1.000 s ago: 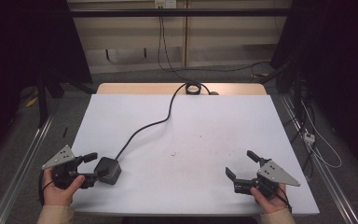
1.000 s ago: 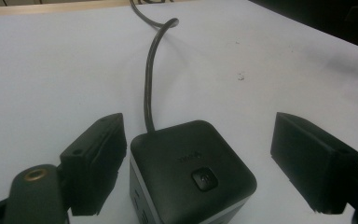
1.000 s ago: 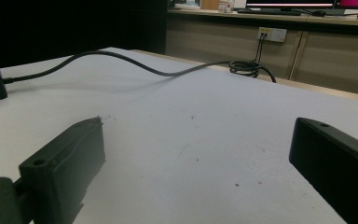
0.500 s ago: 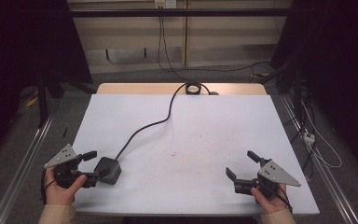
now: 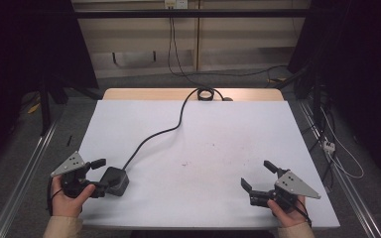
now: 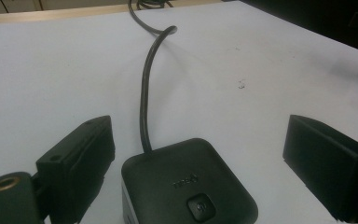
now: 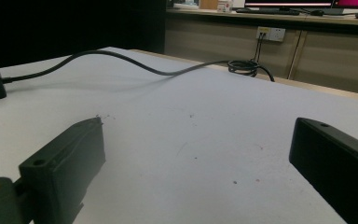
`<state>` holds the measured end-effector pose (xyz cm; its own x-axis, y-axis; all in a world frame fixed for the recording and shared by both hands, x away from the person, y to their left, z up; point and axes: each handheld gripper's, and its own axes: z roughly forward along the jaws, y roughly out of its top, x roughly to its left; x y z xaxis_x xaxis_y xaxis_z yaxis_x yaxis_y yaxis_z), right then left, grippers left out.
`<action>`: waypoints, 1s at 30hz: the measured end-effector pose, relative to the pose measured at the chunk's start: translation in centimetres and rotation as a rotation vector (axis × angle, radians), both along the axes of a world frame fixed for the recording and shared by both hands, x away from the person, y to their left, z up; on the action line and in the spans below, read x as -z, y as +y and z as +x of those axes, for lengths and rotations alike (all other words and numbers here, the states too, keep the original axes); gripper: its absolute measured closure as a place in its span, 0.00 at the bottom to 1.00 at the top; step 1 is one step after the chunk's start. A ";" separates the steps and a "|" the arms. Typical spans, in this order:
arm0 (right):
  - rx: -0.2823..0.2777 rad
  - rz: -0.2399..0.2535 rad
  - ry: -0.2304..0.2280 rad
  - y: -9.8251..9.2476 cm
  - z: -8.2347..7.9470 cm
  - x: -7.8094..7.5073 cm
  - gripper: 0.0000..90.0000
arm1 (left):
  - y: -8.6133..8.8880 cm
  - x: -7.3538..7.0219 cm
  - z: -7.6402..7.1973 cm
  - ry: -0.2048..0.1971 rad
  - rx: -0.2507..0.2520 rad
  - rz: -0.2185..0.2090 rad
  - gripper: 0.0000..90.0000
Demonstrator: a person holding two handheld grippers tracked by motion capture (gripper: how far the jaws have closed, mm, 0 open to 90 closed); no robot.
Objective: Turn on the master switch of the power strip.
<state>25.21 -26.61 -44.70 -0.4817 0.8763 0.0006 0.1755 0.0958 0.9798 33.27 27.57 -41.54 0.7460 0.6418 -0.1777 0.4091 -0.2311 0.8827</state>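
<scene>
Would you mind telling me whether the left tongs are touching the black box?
Apart. In the left gripper view the black box sits between the left tongs, with white table showing on both sides.

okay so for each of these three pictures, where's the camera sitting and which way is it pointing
High view: above the person's side, facing forward and down on the white table; both hands show.
Left gripper view: rides the left tool, looking along its open jaws over the black power adapter.
Right gripper view: rides the right tool, looking low across the table.
Shared: the adapter's black cable.
</scene>
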 end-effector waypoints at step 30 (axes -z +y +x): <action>-0.004 0.003 0.001 0.0 0.0 0.0 0.03 | -1.9 0.3 0.6 0.007 0.027 -0.022 0.09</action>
